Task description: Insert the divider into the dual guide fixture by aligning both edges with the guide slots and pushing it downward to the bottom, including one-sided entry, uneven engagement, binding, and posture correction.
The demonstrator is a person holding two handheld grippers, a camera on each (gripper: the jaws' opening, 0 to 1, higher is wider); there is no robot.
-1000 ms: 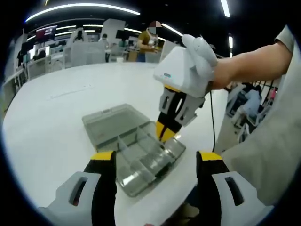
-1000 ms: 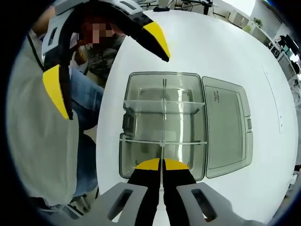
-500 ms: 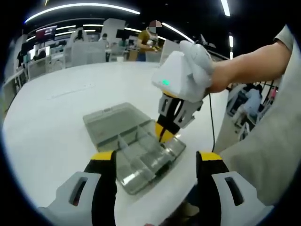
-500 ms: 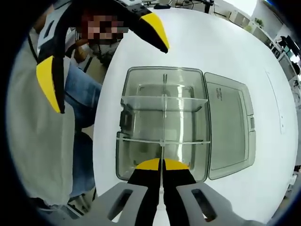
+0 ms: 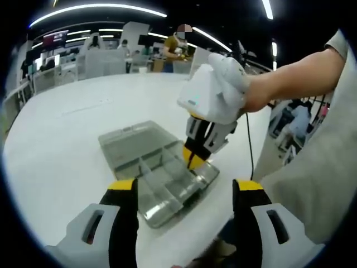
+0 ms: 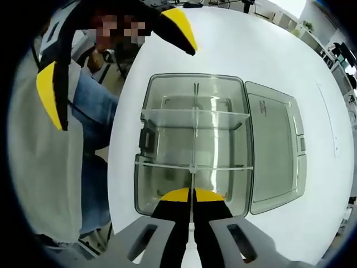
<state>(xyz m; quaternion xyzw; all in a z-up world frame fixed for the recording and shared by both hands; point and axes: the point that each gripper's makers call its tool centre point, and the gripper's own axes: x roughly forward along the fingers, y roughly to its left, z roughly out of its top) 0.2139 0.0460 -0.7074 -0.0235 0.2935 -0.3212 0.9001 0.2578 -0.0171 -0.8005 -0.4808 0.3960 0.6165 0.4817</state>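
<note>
A clear grey compartment box (image 6: 192, 145) lies open on the white table, its lid (image 6: 276, 145) folded out flat beside it. My right gripper (image 6: 192, 194) is shut on a thin clear divider (image 6: 193, 120) that runs lengthwise down the box's middle between its cross walls. Seen from the left gripper view, the right gripper (image 5: 191, 159) stands upright over the box (image 5: 159, 173) near its right rim. My left gripper (image 5: 181, 187) hangs open above the near edge of the table, nothing between its fingers, and its yellow fingertips (image 6: 178, 25) show at the top left of the right gripper view.
The round white table (image 5: 61, 139) spreads to the left and back. A person's arm (image 5: 295, 72) and grey clothing (image 5: 329, 167) fill the right side. The table's edge (image 6: 120, 111) runs close beside the box. Desks and people stand far behind.
The right gripper has sunk slightly toward the box with the divider, and the box looks a little larger in its view. The left gripper stays open and still.
</note>
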